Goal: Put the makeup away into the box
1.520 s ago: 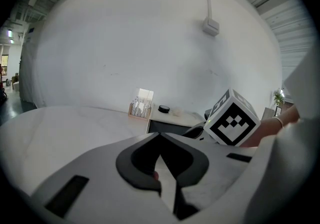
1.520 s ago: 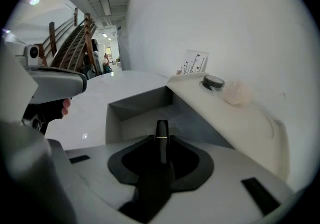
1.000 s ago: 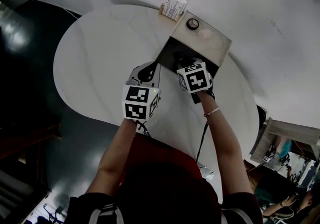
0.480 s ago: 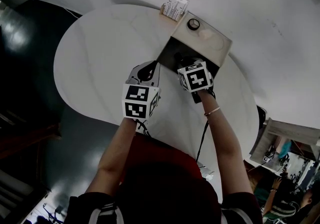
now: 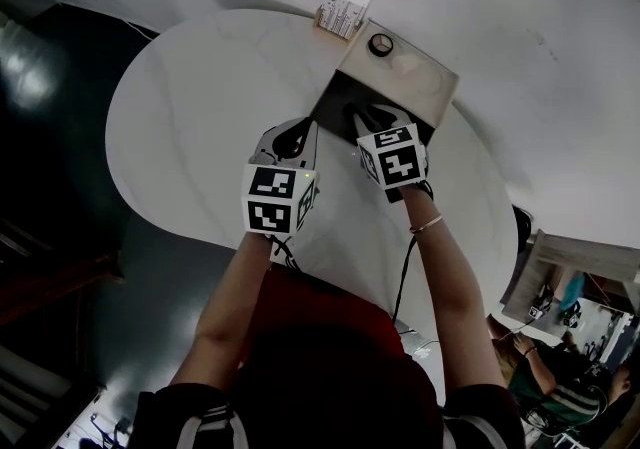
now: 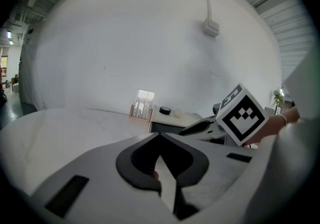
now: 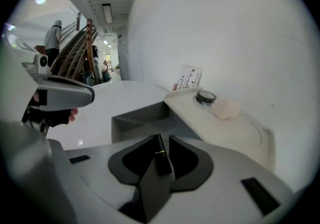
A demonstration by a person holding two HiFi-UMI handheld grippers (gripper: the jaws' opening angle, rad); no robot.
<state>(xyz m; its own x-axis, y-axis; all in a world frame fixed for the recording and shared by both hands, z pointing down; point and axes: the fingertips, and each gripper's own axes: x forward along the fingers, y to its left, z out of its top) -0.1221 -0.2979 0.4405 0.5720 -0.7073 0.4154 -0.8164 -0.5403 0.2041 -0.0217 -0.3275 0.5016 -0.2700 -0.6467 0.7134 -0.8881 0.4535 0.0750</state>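
A beige box (image 5: 405,72) stands at the table's far side with its dark drawer (image 5: 340,97) pulled open toward me. My right gripper (image 5: 362,117) hangs tilted down over the drawer's mouth, and in the right gripper view it (image 7: 159,140) is shut on a slim dark makeup stick (image 7: 161,157). A black round cap (image 7: 205,97) and a pale pink lump (image 7: 225,108) lie on the box top. My left gripper (image 5: 300,132) hovers left of the drawer, its (image 6: 159,138) jaw tips touching. I see no clear object held in it.
A card holder (image 5: 340,12) with white cards stands behind the box at the round white table's (image 5: 190,107) far edge. A white wall rises beyond it. Dark floor lies left of the table. A cable trails from my right wrist.
My right gripper has tipped slightly further down toward the open drawer, still with the dark stick. The left gripper has stayed where it was.
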